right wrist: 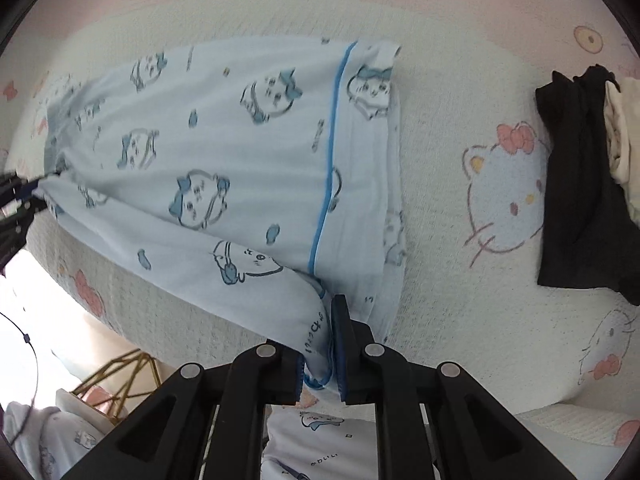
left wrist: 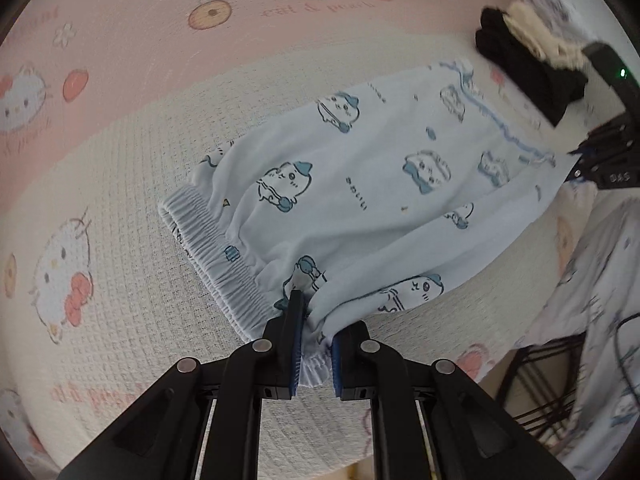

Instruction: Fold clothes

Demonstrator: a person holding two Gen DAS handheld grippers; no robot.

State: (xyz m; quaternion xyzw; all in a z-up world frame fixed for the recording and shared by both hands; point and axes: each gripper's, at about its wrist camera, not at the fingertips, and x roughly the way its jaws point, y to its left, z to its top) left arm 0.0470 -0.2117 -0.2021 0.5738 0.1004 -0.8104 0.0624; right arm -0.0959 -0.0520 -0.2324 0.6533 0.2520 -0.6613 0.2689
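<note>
We see one pair of pale blue pajama shorts (left wrist: 360, 184) printed with cartoon animals, lying across a bed covered by a pink-and-cream blanket (left wrist: 120, 184) with cat and peach prints. The shorts have a gathered elastic waistband (left wrist: 216, 256) at one end and a blue piping stripe (right wrist: 326, 184) near the leg hem at the other.

Our left claw (left wrist: 314, 332) is clenched on the fabric at the waistband end, cloth bunched between its two blue-padded fingers. Our right claw (right wrist: 318, 344) is clenched on a folded corner at the hem end, fabric likewise pinched between its two fingers. The near edge of the shorts is lifted off the blanket between the two claws, while the far edge lies on the bed.

Beyond the hem end, well apart from the shorts, sits one pile of folded clothes: a black garment (right wrist: 580, 200) with a cream garment (right wrist: 620, 140) on top.
</note>
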